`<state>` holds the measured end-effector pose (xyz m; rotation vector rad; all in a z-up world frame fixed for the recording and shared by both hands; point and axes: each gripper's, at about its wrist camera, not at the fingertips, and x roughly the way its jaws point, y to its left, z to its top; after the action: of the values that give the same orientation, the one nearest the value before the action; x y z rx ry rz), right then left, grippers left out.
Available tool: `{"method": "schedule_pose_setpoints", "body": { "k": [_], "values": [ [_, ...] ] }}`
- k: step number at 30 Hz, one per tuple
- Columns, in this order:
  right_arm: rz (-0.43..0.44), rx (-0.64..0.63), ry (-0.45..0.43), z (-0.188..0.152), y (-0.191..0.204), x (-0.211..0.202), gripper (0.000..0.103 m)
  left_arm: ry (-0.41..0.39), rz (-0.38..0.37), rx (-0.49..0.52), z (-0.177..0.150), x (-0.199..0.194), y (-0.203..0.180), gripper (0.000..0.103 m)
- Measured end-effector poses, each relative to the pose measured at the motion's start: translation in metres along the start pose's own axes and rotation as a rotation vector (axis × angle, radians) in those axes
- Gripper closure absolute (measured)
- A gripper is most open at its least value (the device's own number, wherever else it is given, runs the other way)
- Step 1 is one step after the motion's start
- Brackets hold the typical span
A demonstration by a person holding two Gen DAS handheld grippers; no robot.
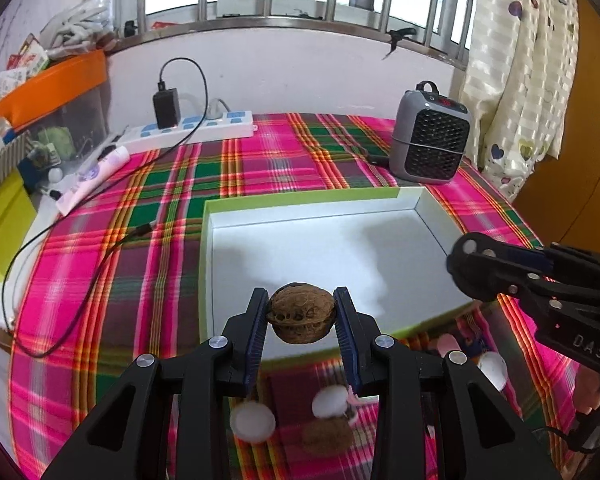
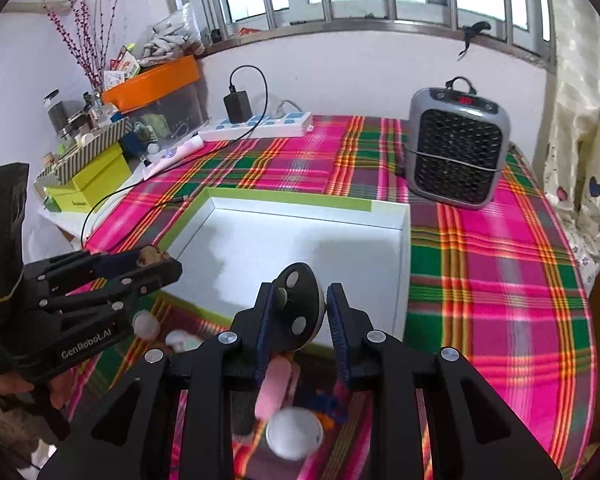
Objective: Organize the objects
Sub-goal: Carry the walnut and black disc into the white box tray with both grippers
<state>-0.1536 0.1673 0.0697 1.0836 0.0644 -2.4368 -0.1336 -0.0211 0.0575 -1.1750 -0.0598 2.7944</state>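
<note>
Count: two walnuts, one clamped in your left gripper (image 1: 301, 312), one loose on the plaid cloth (image 1: 100, 280) below and behind its fingertips. One black disc (image 2: 298, 308) with three round metal studs on its face, in your right gripper (image 2: 298, 312). One shallow box (image 1: 324, 248), green outside, white inside. Three white puffs on the cloth in the left wrist view: two under your left gripper, one (image 1: 493, 369) under your right. One pink piece (image 2: 274, 388) and something blue beside it under your right gripper; can't tell what they are.

Left gripper: jaws part open, pads pressed on both sides of the walnut (image 1: 301, 313), held clear above the box's near rim. Box floor lies straight ahead and below the fingertips.

Right gripper: jaws narrow, closed on the black disc, which stands on edge between the pads. It hangs over the box's near right corner, box interior ahead and to its left.

The two grippers sit side by side, apart, both at the box's near edge. One grey heater (image 2: 458, 148) beyond the box, one white power strip (image 1: 192, 130) with a black charger plugged in, far left.
</note>
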Motion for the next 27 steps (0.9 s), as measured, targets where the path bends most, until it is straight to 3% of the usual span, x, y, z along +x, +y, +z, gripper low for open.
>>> {"method": "schedule_pose_setpoints", "body": {
  "k": [14,27],
  "values": [
    [0.008,-0.004,0.1,0.037,-0.009,0.062,0.075,0.051,0.019,0.023,0.033,0.051,0.01,0.072],
    [0.003,0.001,0.166,0.051,-0.02,0.1,0.075,0.103,0.022,0.033,0.048,0.09,0.01,0.072]
  ]
}}
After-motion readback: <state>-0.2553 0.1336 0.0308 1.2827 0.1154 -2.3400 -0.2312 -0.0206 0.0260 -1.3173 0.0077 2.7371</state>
